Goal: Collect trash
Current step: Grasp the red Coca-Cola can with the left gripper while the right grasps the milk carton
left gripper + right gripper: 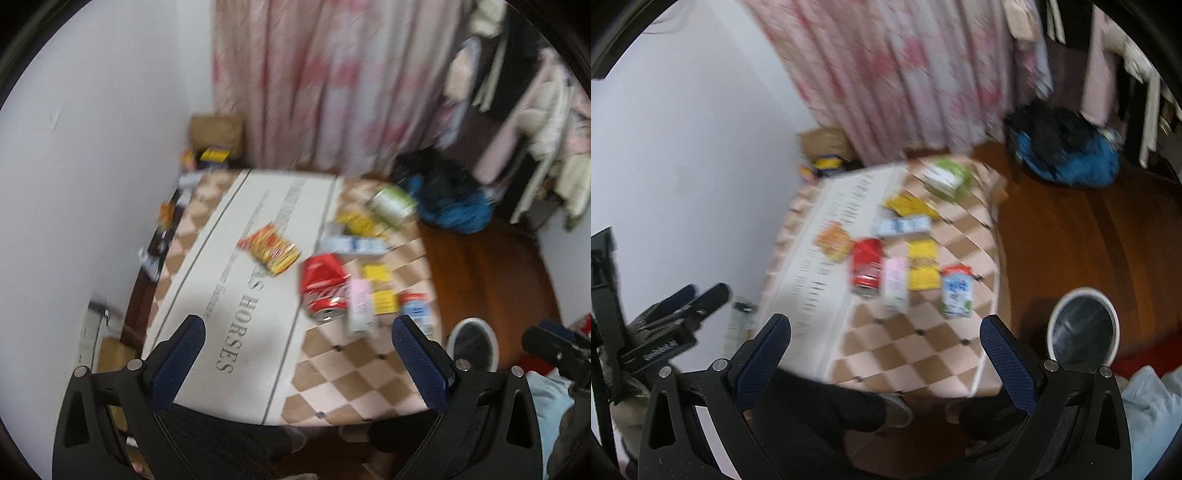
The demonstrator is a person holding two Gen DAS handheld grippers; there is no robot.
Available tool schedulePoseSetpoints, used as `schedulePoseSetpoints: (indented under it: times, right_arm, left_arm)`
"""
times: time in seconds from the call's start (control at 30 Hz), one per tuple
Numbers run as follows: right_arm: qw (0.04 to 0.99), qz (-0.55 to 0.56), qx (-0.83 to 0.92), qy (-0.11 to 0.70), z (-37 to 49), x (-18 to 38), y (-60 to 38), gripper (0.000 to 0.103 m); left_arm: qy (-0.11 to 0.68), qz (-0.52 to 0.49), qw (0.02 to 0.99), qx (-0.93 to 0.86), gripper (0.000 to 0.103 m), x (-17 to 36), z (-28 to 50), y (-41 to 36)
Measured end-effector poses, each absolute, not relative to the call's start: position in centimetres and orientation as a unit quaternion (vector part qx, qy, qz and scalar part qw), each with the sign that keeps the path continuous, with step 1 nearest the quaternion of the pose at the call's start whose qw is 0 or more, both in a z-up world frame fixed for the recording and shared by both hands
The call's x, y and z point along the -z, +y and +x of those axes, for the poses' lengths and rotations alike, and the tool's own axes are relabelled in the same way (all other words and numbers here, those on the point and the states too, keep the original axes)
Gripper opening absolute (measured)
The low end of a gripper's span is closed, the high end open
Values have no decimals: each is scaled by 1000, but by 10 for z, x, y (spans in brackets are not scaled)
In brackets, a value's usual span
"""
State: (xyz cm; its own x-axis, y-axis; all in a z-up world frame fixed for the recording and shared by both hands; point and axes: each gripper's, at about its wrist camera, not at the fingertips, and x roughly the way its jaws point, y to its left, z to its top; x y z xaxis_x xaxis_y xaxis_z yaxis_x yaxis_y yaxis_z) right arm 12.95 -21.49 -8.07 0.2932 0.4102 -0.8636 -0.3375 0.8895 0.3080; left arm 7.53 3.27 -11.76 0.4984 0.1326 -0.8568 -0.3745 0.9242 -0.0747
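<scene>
Red and dented, an aluminium soda can (325, 286) is seen lying on its side near the middle of a low table covered by a checkered beige cloth (354, 373). A pink slim carton (360, 306) touches its right side, with yellow wrappers (380, 291), a blue-and-white milk carton (956, 291) and an orange snack packet (273, 249) scattered around. A white-rimmed round bin (1082, 328) stands on the wooden floor to the table's right. Both tools are held above the near table edge, empty: the left gripper (295, 354) and the right gripper (884, 350) are each spread wide apart.
</scene>
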Motion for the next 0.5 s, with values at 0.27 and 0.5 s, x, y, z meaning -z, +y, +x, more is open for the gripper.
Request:
schedulePoseSetpoints:
  times: [0.27, 0.5]
  right_arm:
    - [747, 44, -148, 647, 211, 237, -201, 94]
    - [716, 32, -115, 688, 248, 310, -188, 94]
  left_arm:
    - [572, -158, 790, -152, 103, 220, 150, 52]
    - [631, -207, 739, -109, 103, 284, 215, 54]
